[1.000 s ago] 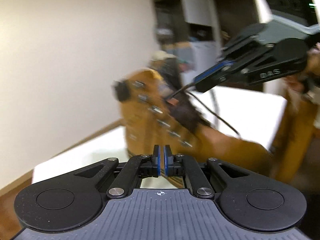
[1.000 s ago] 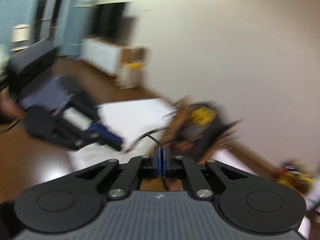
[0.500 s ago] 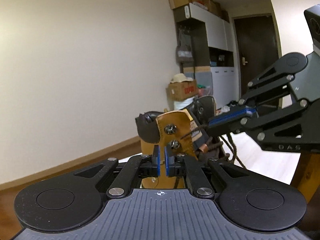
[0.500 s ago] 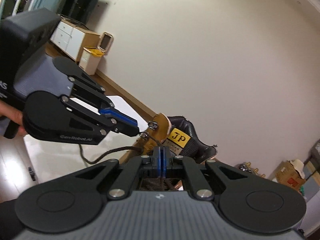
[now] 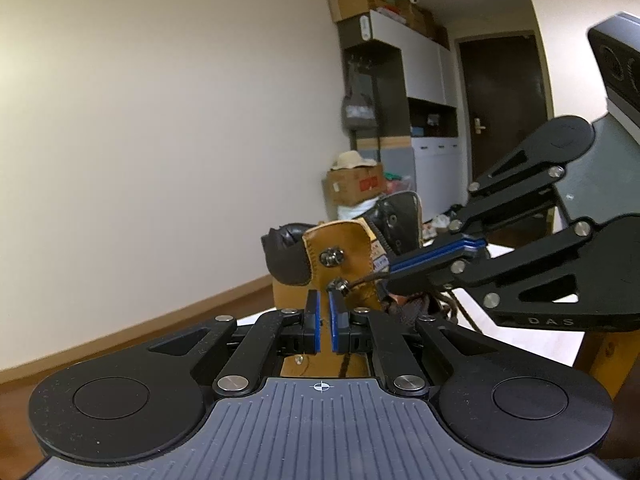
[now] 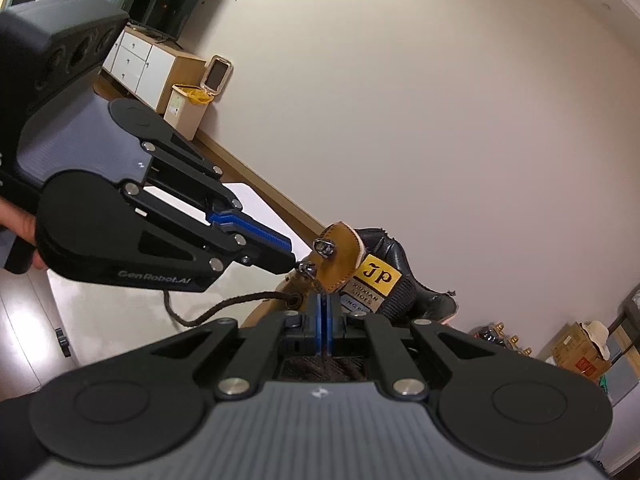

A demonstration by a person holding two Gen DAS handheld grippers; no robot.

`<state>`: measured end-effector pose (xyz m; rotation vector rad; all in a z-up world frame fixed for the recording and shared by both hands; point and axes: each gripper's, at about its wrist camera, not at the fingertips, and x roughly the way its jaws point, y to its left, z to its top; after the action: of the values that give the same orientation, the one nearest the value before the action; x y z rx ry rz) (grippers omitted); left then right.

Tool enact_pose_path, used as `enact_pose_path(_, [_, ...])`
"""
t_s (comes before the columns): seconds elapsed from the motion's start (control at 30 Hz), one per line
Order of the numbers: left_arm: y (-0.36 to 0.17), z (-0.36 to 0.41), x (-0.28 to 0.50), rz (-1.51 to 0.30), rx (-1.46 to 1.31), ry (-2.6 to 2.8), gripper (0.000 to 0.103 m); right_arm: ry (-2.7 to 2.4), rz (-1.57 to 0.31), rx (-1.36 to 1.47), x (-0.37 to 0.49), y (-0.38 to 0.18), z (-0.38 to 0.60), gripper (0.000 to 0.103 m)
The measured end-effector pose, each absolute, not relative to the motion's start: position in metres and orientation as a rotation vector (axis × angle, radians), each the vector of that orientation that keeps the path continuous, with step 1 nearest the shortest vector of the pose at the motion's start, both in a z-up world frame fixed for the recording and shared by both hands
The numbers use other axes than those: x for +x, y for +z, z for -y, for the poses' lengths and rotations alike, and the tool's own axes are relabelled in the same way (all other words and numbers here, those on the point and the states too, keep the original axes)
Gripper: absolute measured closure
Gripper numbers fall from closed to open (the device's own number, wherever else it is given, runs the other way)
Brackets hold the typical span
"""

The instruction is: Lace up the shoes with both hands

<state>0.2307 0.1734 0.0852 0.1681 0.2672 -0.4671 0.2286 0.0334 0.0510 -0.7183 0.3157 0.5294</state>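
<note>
At twelve o'clock from the left tool, just past its tips: a tan boot, upright on the white desk, collar flap turned toward both cameras. Carries two metal hooks on that flap, the upper hook bare, the lower hook with the dark lace caught on it.

Right tool: comes in from three o'clock in the left wrist view, pads pressed together on a short stretch of lace. Holds that stretch nearly straight from the lower hook, most likely so the turn around the hook cannot slip off.

Left tool: pads a narrow gap apart, nothing visibly between them. Sits almost touching the lower hook, at nine o'clock of the flap in the right wrist view. Looks placed there either to steady the flap or to take over the lace; cannot say which.

Further down, at eight o'clock from the flap in the right wrist view: a slack loop of lace hanging out of a round eyelet and sagging over the desk. Leaves spare length for more lacing.

Judging by the bare upper hook, lacing on this side reaches the second hook from the top and no higher. Calls for keeping the lace tight while it goes up and around that last hook.
</note>
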Motion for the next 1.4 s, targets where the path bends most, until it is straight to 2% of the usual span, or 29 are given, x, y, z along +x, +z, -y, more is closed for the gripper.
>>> enact_pose_path(0.2, [0.086, -0.172, 0.227, -0.255, 0.24, -0.481, 0.096, 0.536, -0.315, -0.736, 0.232, 0.052, -0.038, 0.099])
enact_pose_path(0.67, [0.081, -0.138, 0.229, -0.213, 0.689, -0.524, 0.093, 0.553, -0.31, -0.772, 0.238, 0.052, -0.041, 0.099])
enact_pose_path(0.83, [0.074, -0.139, 0.234, -0.279, 0.693, -0.478, 0.1, 0.557, -0.305, -0.773, 0.24, 0.052, -0.039, 0.099])
enact_pose_path(0.97, [0.07, -0.14, 0.237, -0.332, 0.696, -0.441, 0.101, 0.594, -0.317, -0.727, 0.236, 0.056, -0.03, 0.096])
enact_pose_path(1.07, [0.049, -0.169, 0.235, -0.451, 0.66, -0.348, 0.101, 0.59, -0.321, -0.66, 0.228, 0.061, -0.004, 0.088])
enact_pose_path(1.3, [0.002, -0.223, 0.218, -0.7, 0.655, -0.144, 0.101, 0.487, -0.431, -0.542, 0.24, 0.047, 0.047, 0.089])
enact_pose_path(1.4, [-0.006, -0.235, 0.216, -0.735, 0.667, -0.048, 0.101, 0.482, -0.463, -0.511, 0.243, 0.039, 0.055, 0.089])
